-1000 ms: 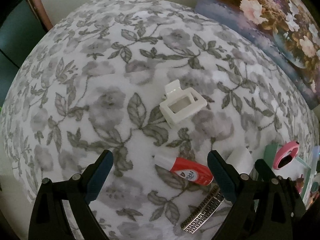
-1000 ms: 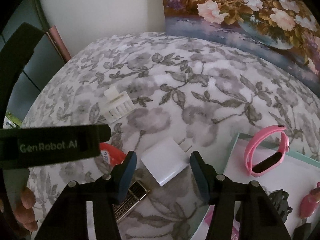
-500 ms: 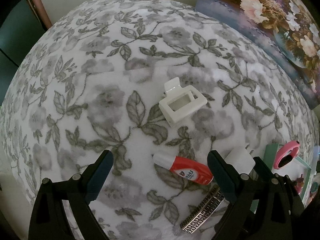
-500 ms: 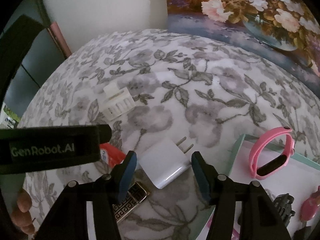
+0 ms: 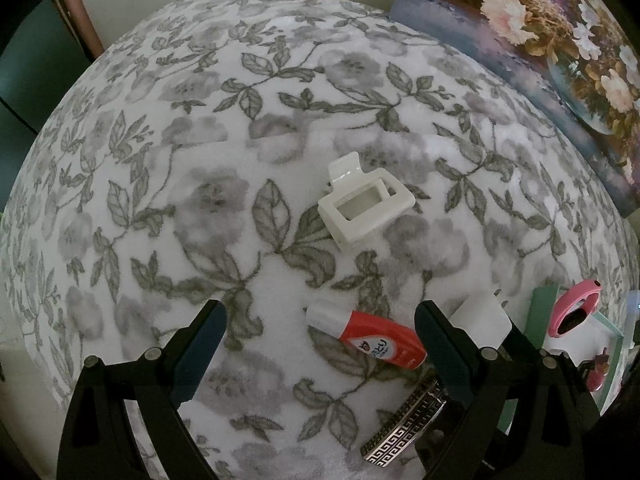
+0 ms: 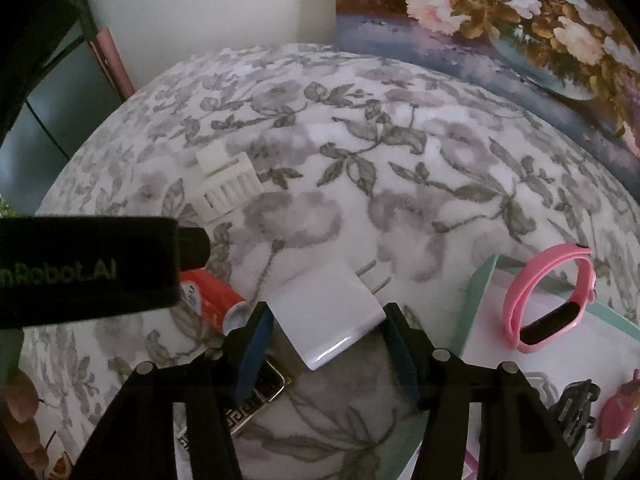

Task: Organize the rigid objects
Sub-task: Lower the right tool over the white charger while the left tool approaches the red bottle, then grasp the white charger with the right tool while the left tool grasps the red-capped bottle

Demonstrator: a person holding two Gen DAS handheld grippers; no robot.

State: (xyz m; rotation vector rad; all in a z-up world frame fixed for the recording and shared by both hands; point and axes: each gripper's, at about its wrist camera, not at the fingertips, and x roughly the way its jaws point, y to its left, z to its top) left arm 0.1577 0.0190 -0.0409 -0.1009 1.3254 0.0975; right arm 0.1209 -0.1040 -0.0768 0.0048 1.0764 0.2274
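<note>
My right gripper (image 6: 328,316) is closing on a white plug charger (image 6: 328,312), whose edges touch both pads. The charger is tilted, prongs pointing away, and casts a shadow on the floral cloth. In the left wrist view the charger (image 5: 482,316) shows behind the right finger. My left gripper (image 5: 320,320) hangs open over the cloth with nothing held. A red tube with a white cap (image 5: 380,340) lies by its right finger. A white hair claw (image 5: 366,208) lies further out. A patterned metal buckle (image 5: 404,428) rests near the front.
A teal-rimmed tray (image 6: 480,292) at the right holds a pink wristband (image 6: 552,300), a black clip (image 6: 576,404) and a pink figure (image 6: 620,408). A flower painting (image 5: 540,40) leans at the back right. The left device's black housing (image 6: 88,268) and a person's fingers (image 6: 20,408) fill the left.
The charger went from lying flat on the cloth to tilted and raised between the right fingers, which have drawn in on it. The left gripper has stayed still.
</note>
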